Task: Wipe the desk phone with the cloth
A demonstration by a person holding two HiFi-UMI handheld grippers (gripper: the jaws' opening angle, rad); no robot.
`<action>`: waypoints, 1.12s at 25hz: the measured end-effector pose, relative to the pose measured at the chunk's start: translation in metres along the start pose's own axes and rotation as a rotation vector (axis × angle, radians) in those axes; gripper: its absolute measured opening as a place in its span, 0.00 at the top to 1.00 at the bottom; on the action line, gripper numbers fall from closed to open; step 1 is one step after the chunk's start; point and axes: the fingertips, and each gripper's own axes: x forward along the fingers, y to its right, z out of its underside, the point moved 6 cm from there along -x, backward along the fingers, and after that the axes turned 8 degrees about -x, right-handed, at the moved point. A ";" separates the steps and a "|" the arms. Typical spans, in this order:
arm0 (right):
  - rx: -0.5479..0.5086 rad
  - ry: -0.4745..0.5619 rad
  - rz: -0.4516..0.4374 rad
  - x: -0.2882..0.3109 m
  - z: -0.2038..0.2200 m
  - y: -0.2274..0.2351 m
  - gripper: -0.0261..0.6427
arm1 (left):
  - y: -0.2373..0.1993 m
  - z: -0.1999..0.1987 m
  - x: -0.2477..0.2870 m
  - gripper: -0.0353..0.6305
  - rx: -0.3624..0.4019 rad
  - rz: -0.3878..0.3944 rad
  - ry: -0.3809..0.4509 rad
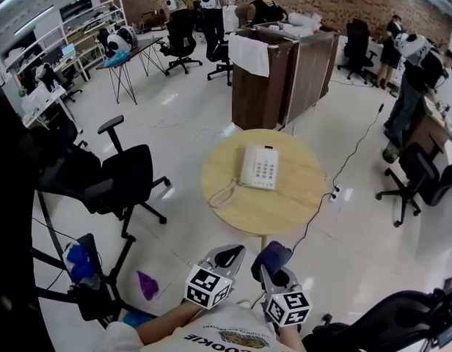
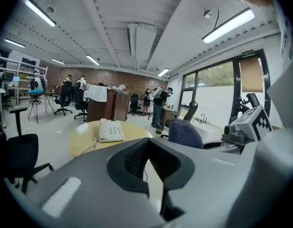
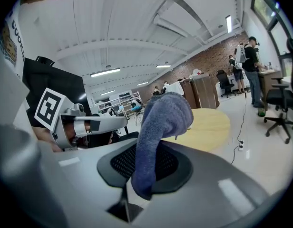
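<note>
The desk phone (image 1: 260, 166) lies mid-table on the round table (image 1: 299, 204), well apart from both grippers; the right gripper (image 1: 270, 268) pinches the cloth (image 1: 272, 254); the left gripper (image 1: 224, 257) is closed, empty; best reach far, lay the cloth's loose fold flat, and stroke lightly.

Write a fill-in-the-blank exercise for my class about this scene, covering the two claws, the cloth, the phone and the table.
1. The blue fleece cloth is clamped in the right claw; the left claw holds ____.
2. The white push-button desk phone rests on a pale wooden table whose top is ____ in shape.
3. In the head view, the phone's coiled cord lies to the phone's ____.

Missing words: nothing; round; left.
</note>
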 end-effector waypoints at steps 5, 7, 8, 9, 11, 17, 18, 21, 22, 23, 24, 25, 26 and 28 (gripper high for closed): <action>-0.002 -0.002 -0.013 0.002 0.003 0.002 0.86 | 0.002 -0.001 0.007 0.96 0.009 0.000 0.005; -0.009 -0.005 -0.016 0.003 0.002 0.004 0.86 | 0.002 -0.001 0.010 0.96 0.006 0.006 0.001; -0.009 -0.006 -0.016 0.004 0.002 0.005 0.86 | 0.001 -0.001 0.012 0.96 0.005 0.008 0.002; -0.007 -0.006 -0.014 0.004 0.001 0.008 0.86 | 0.000 -0.002 0.015 0.96 0.005 0.009 0.004; -0.003 -0.006 -0.006 0.004 0.000 0.013 0.86 | -0.001 -0.005 0.019 0.96 0.004 0.010 0.010; -0.022 -0.021 0.000 0.015 -0.005 0.023 0.86 | -0.008 -0.011 0.034 0.96 -0.009 0.019 0.025; -0.024 -0.024 0.000 0.019 -0.007 0.024 0.86 | -0.011 -0.012 0.036 0.96 -0.012 0.021 0.027; -0.025 -0.037 -0.002 0.031 -0.010 0.027 0.86 | -0.022 -0.015 0.044 0.96 -0.026 0.019 0.022; -0.025 -0.040 -0.003 0.035 -0.011 0.028 0.86 | -0.026 -0.016 0.046 0.96 -0.032 0.017 0.020; -0.024 -0.041 -0.003 0.039 -0.012 0.028 0.86 | -0.030 -0.016 0.048 0.96 -0.037 0.016 0.018; -0.025 -0.042 -0.003 0.043 -0.013 0.029 0.86 | -0.034 -0.017 0.051 0.96 -0.040 0.016 0.016; -0.025 -0.044 -0.003 0.047 -0.014 0.029 0.86 | -0.038 -0.019 0.054 0.96 -0.041 0.017 0.015; -0.026 -0.046 -0.002 0.052 -0.015 0.031 0.86 | -0.041 -0.020 0.057 0.96 -0.042 0.019 0.012; -0.026 -0.052 -0.001 0.061 -0.018 0.033 0.86 | -0.048 -0.022 0.064 0.96 -0.045 0.025 0.002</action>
